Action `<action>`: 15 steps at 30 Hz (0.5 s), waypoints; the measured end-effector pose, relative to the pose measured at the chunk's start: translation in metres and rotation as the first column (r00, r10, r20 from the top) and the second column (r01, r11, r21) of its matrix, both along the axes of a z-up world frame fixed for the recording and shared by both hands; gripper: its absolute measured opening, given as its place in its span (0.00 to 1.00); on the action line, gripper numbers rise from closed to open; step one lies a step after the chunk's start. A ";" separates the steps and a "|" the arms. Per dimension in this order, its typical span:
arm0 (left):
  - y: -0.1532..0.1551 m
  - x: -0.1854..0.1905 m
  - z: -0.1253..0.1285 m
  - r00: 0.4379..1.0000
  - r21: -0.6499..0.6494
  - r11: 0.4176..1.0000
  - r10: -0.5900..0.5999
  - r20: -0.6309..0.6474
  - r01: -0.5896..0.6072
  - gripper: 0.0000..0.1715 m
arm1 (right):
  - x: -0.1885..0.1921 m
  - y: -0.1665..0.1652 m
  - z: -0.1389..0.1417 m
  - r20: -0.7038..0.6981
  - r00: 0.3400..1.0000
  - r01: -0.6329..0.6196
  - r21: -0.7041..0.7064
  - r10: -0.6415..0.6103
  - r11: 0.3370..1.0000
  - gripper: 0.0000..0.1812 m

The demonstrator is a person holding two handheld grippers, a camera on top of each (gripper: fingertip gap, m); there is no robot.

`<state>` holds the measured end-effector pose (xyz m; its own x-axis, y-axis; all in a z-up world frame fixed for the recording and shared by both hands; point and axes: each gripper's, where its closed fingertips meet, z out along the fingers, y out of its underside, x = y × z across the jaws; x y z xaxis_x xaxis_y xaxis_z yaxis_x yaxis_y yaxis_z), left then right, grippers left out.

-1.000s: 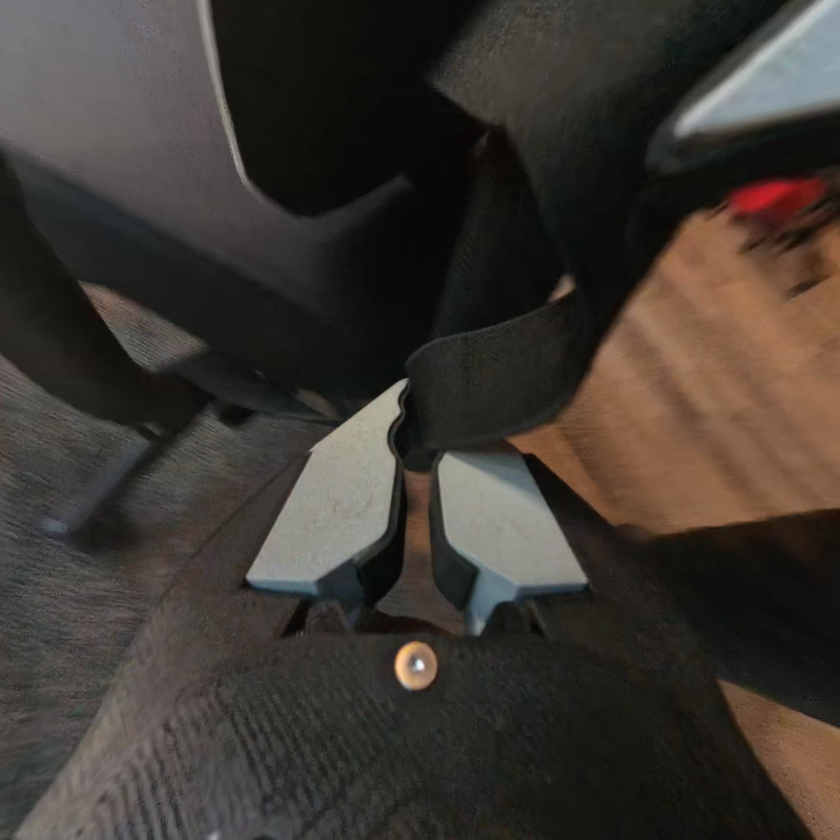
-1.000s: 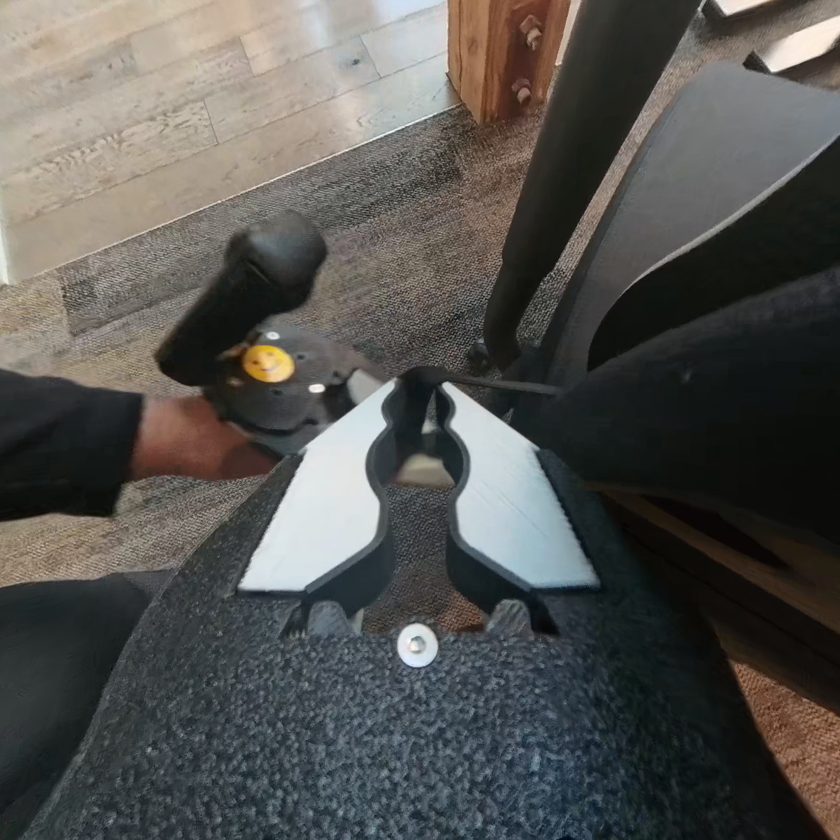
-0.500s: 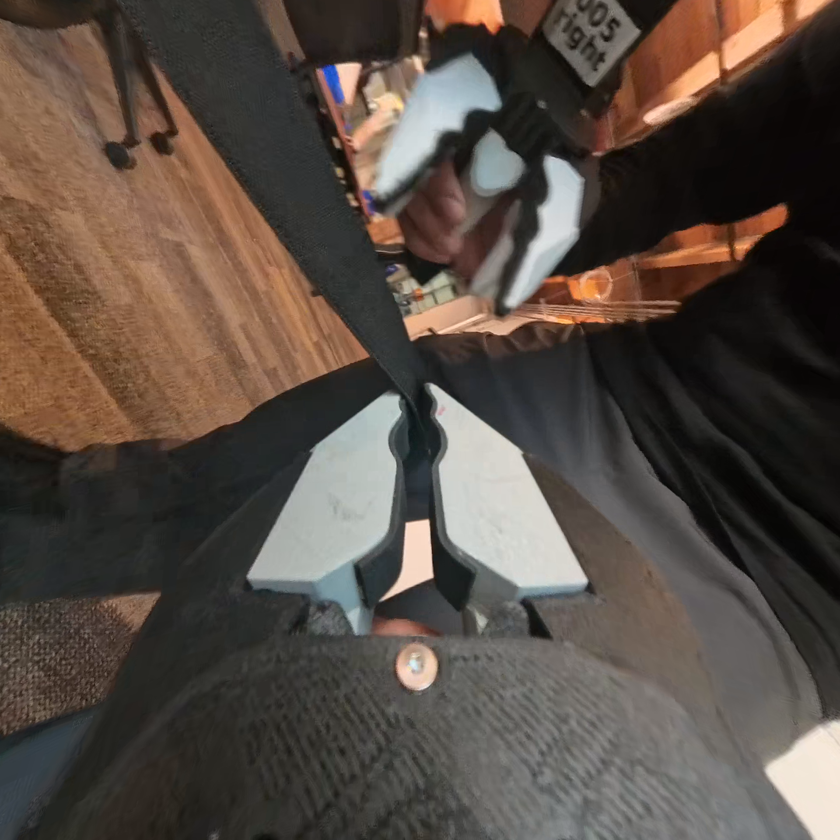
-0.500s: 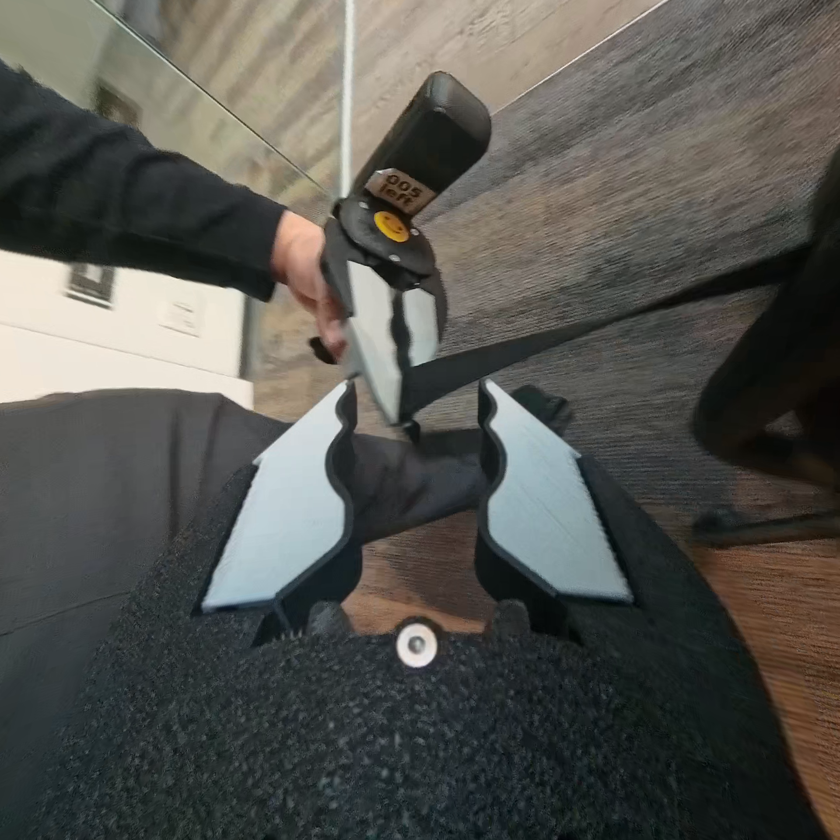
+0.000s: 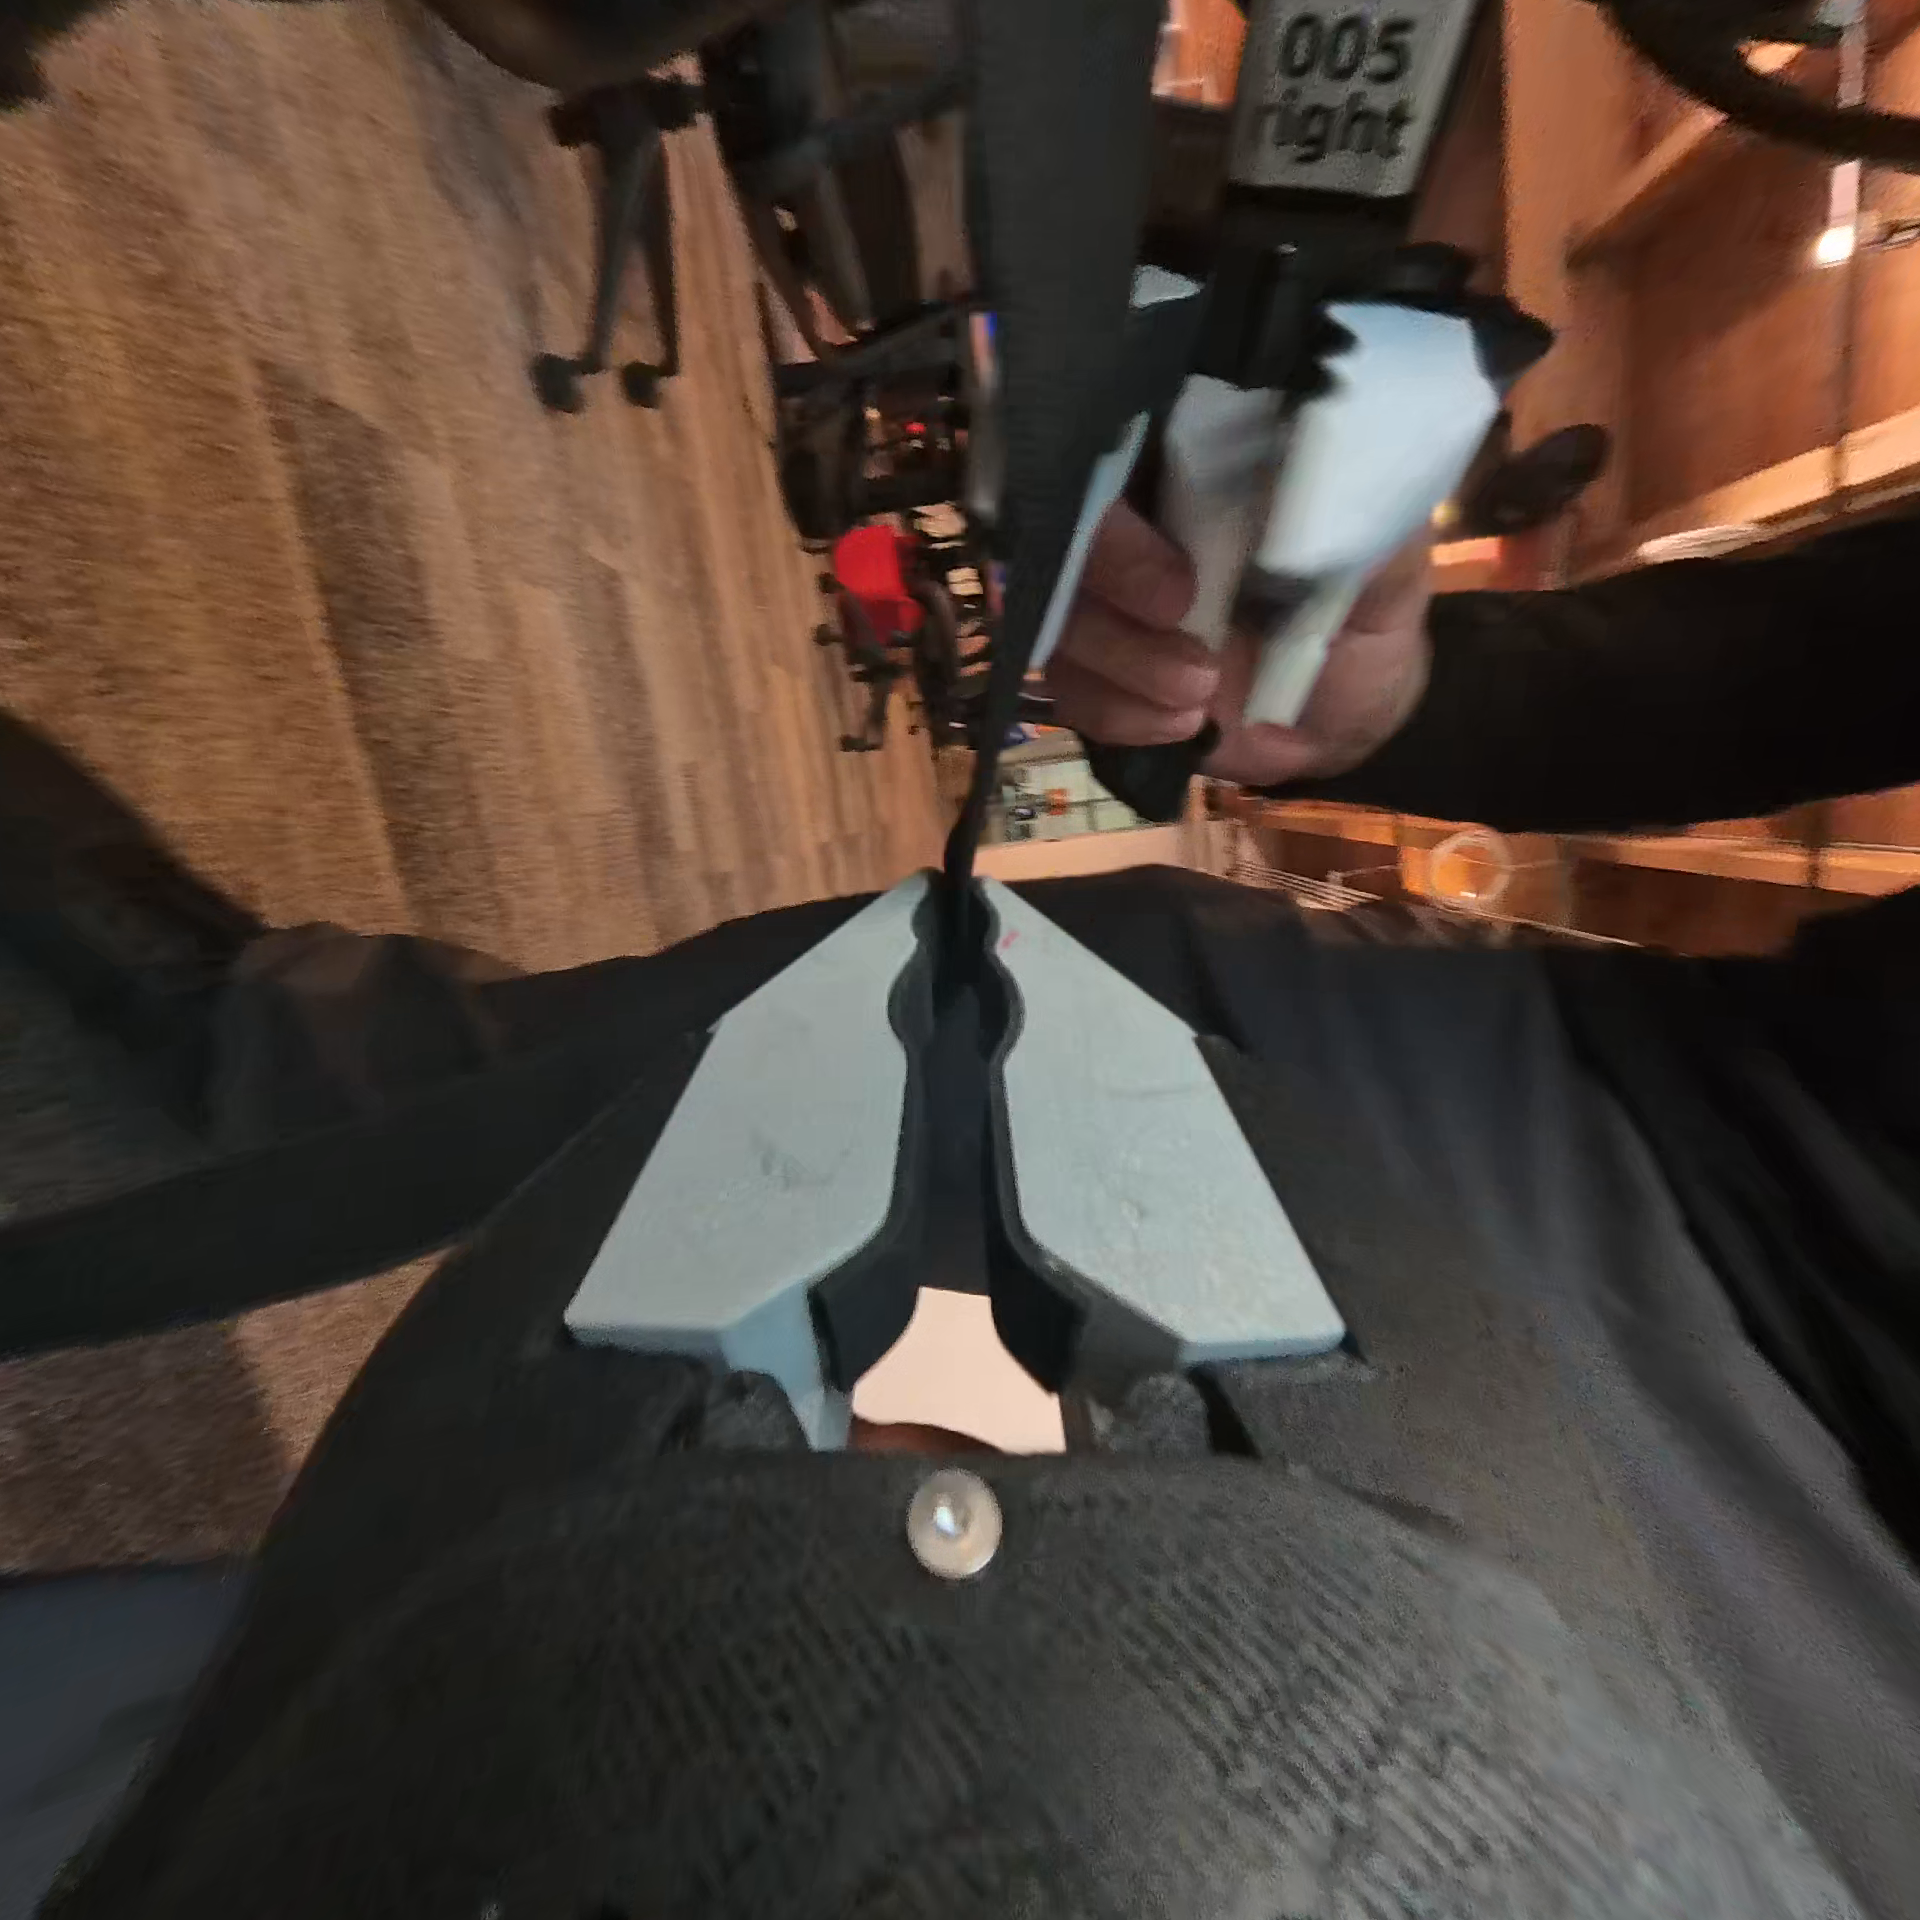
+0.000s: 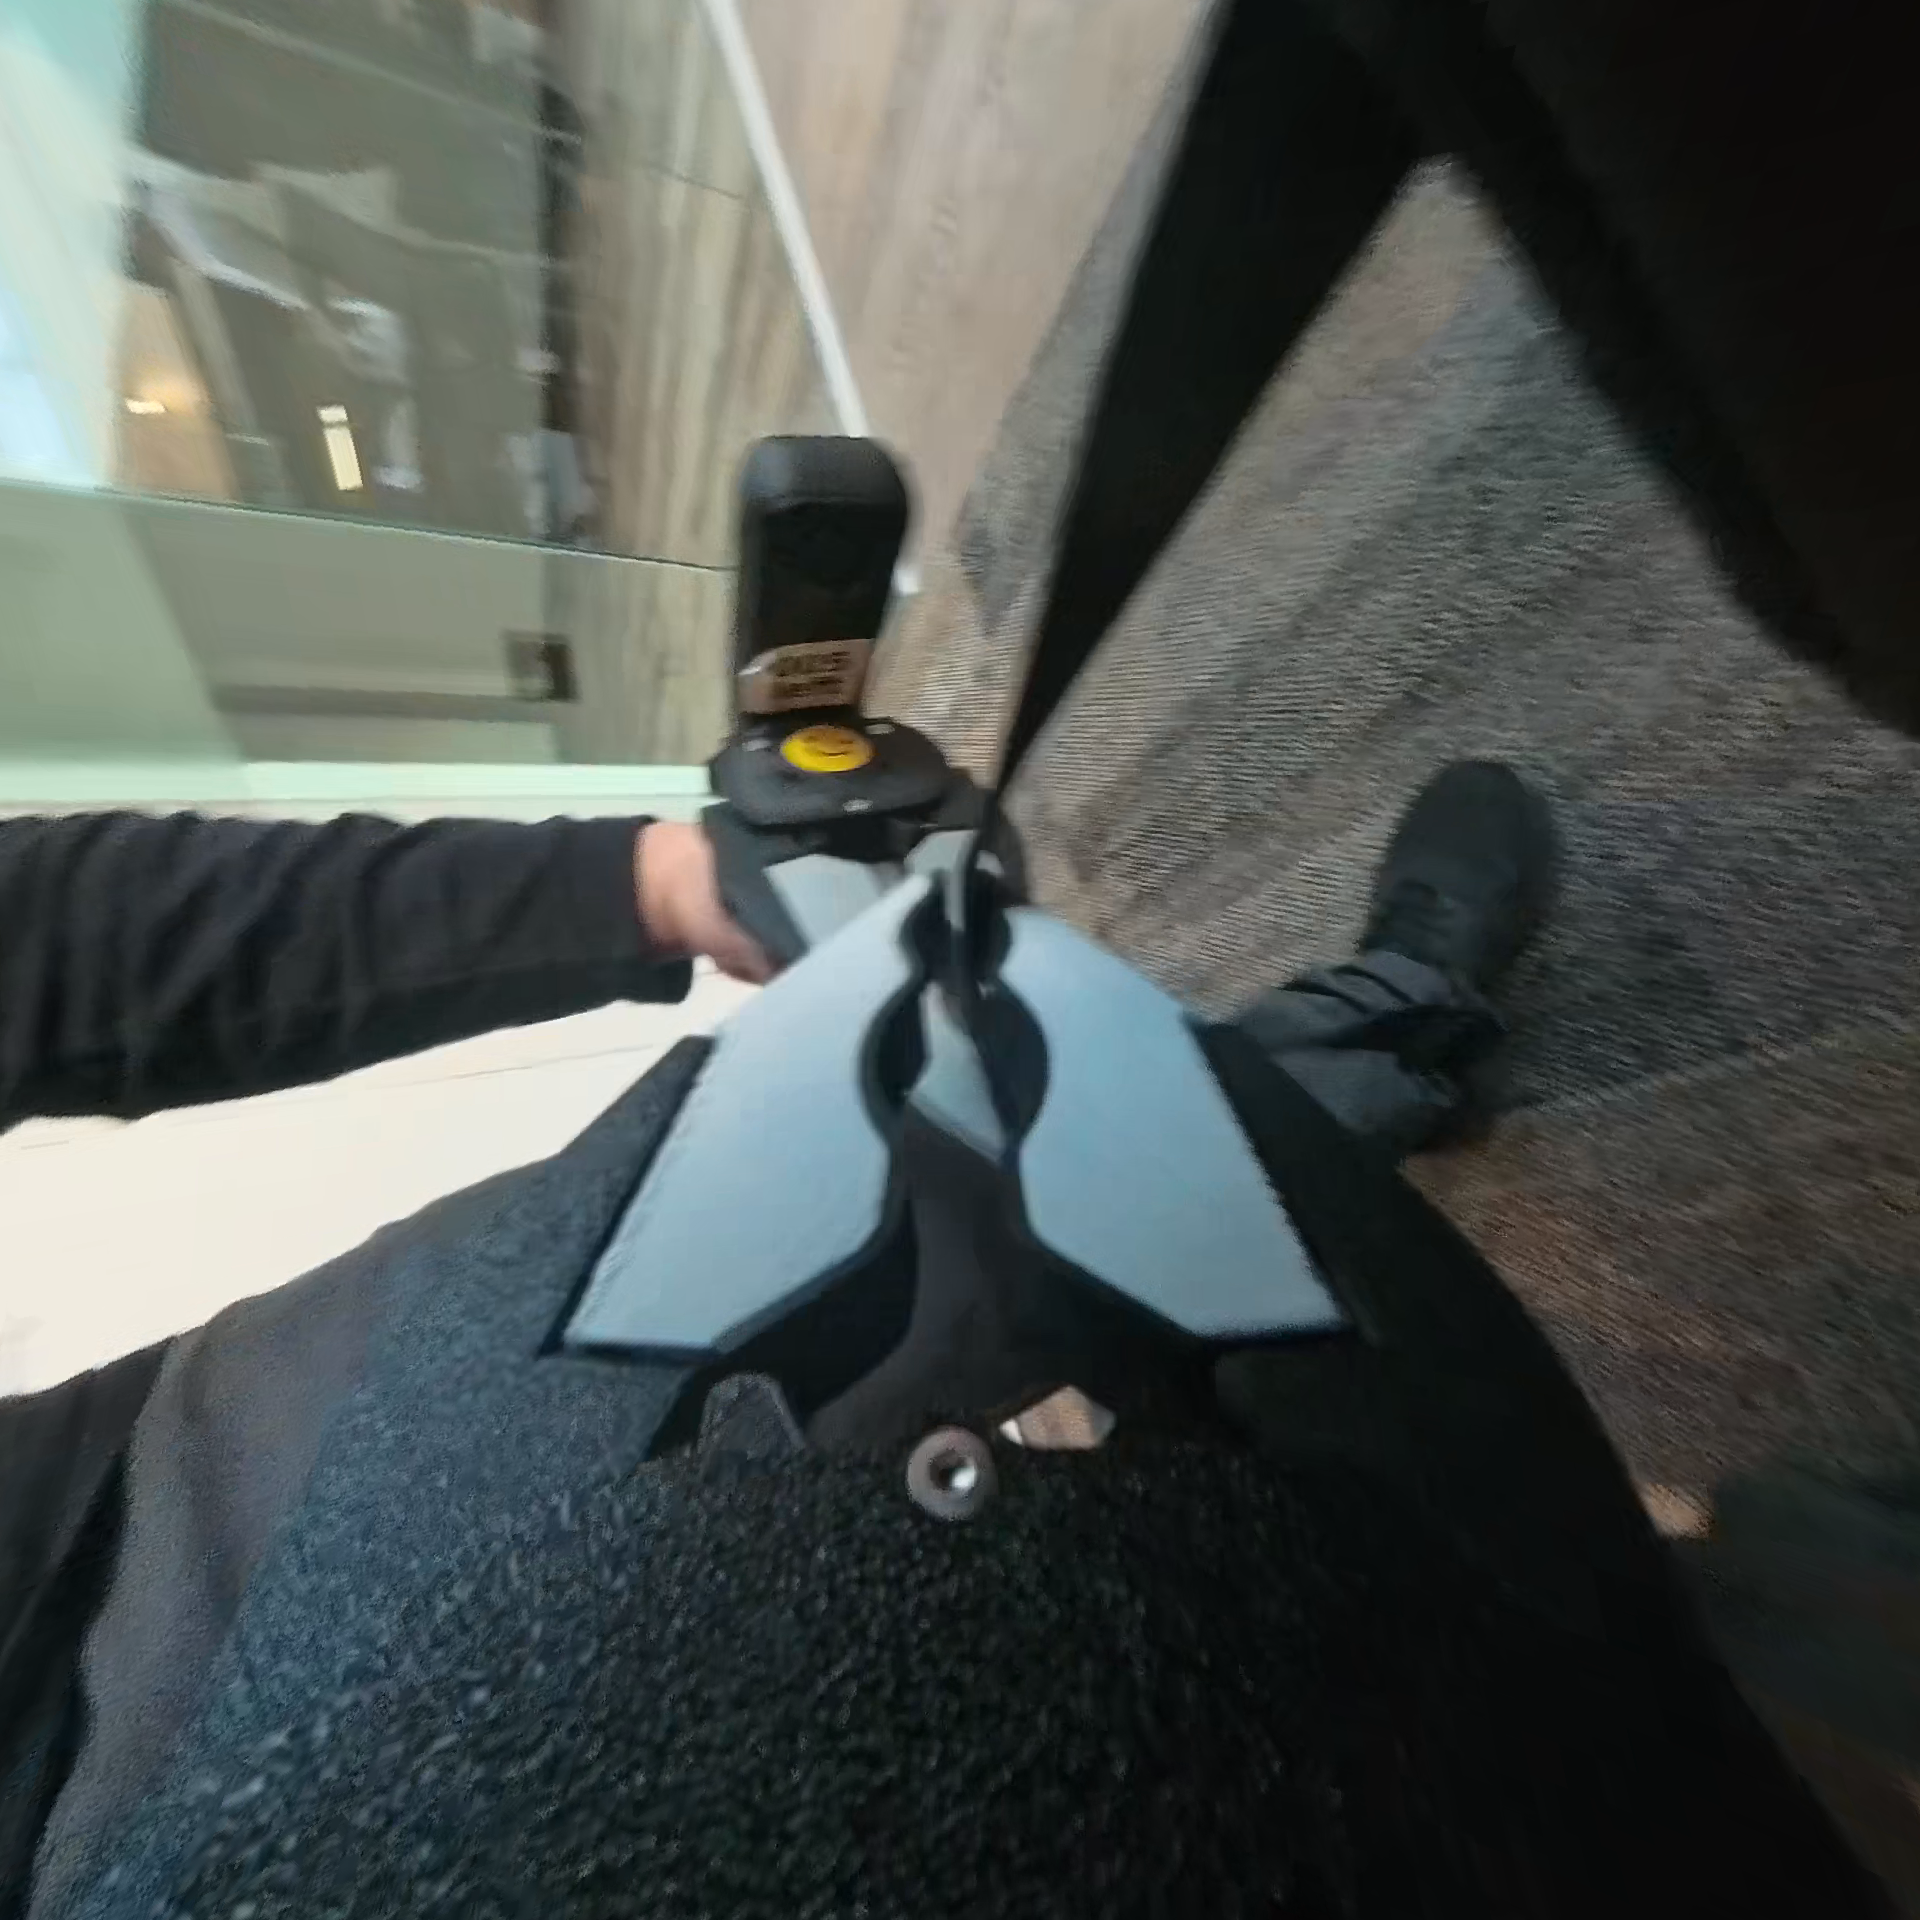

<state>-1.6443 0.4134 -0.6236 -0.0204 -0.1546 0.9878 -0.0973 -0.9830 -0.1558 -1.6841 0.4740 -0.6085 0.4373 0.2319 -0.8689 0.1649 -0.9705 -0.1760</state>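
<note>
A black strap (image 5: 1049,208) runs from the top of the left wrist view down into my left gripper (image 5: 961,894), which is shut on it. The right gripper (image 5: 1288,488) shows up close at the upper right, held by a hand in a black sleeve, right beside the strap. In the right wrist view my right gripper (image 6: 961,904) is shut on the same strap (image 6: 1195,395), which climbs to the upper right. The left gripper (image 6: 883,873) sits just beyond its tips, held by a hand. Both views are blurred by motion.
A black shoe (image 6: 1455,873) and trouser leg rest on grey carpet (image 6: 1351,623). Dark furniture (image 6: 1714,260) fills the upper right. A glass wall (image 6: 312,416) stands to the left. Wheeled chairs (image 5: 623,260) and a red chair (image 5: 878,582) stand on wooden floor (image 5: 312,520). Left tips to right tips: about 7 cm.
My right gripper was open half a second ago and has shut on the strap. Both grippers have come close together, and the strap now runs steeper.
</note>
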 end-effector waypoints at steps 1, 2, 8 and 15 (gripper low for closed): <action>0.002 0.003 0.001 1.000 0.034 0.999 0.008 -0.008 -0.007 0.00 | 0.003 0.003 -0.003 0.016 1.000 0.014 -0.008 -0.014 1.000 0.00; 0.002 0.006 0.004 1.000 0.071 0.997 0.007 -0.016 -0.006 0.00 | 0.005 0.003 -0.004 0.015 1.000 0.016 -0.029 -0.016 0.999 0.00; 0.002 0.019 -0.009 0.969 0.265 0.964 0.066 -0.239 0.000 0.03 | 0.028 0.000 -0.001 0.135 0.991 -0.017 0.057 0.009 0.998 0.00; -0.021 0.030 -0.040 0.787 0.368 0.919 0.120 -0.605 0.144 0.52 | 0.047 0.000 -0.001 0.234 0.972 -0.019 0.067 0.003 0.998 0.00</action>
<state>-1.6141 0.3923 -0.6632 0.5541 -0.5166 0.6528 -0.3112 -0.8558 -0.4132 -1.6372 0.4737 -0.6097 0.6235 0.2934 -0.7246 0.2199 -0.9553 -0.1976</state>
